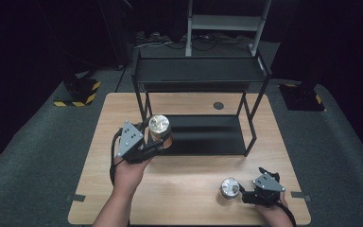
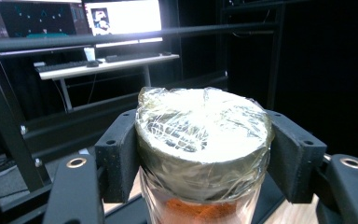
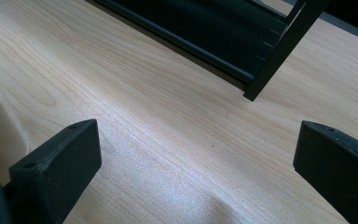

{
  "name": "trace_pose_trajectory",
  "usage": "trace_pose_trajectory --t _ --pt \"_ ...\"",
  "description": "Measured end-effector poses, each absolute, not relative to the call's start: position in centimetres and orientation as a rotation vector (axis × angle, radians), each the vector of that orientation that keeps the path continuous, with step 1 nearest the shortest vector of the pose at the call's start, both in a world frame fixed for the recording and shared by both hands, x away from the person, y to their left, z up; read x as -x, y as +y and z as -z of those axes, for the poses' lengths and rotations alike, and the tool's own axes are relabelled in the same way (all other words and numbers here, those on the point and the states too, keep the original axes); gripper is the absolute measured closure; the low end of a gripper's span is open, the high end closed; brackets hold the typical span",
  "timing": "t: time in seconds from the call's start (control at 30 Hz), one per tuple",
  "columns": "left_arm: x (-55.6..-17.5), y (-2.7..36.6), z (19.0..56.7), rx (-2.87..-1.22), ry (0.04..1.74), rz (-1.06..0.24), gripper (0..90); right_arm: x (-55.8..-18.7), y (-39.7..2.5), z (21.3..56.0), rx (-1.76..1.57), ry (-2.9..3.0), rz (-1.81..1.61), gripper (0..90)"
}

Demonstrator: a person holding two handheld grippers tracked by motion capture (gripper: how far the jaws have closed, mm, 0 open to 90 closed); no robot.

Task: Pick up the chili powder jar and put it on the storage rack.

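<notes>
Firmly, left gripper [image 2: 200, 168] clamps jar [image 2: 201, 140].

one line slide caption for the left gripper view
Left gripper clamps a film-wrapped jar of orange powder in front of the black shelf rack.

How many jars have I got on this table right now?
2. One jar is clamped in the left gripper at the front left corner of the black rack. The second jar stands on the table just beside the right gripper.
</notes>
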State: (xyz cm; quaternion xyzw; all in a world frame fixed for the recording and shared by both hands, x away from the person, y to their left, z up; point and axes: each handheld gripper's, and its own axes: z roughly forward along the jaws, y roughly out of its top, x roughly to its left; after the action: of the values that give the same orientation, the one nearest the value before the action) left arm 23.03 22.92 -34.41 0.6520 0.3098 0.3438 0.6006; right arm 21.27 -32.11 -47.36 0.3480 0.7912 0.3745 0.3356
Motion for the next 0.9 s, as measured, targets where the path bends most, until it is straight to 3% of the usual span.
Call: trace_pose_trajectory --t 0.9 --pt "-25.2 21.7 29.1 -1.435 0.671 -0.843 34.6 -21.3 -32.2 47.4 -0.904 2.066 -0.981 0.0"
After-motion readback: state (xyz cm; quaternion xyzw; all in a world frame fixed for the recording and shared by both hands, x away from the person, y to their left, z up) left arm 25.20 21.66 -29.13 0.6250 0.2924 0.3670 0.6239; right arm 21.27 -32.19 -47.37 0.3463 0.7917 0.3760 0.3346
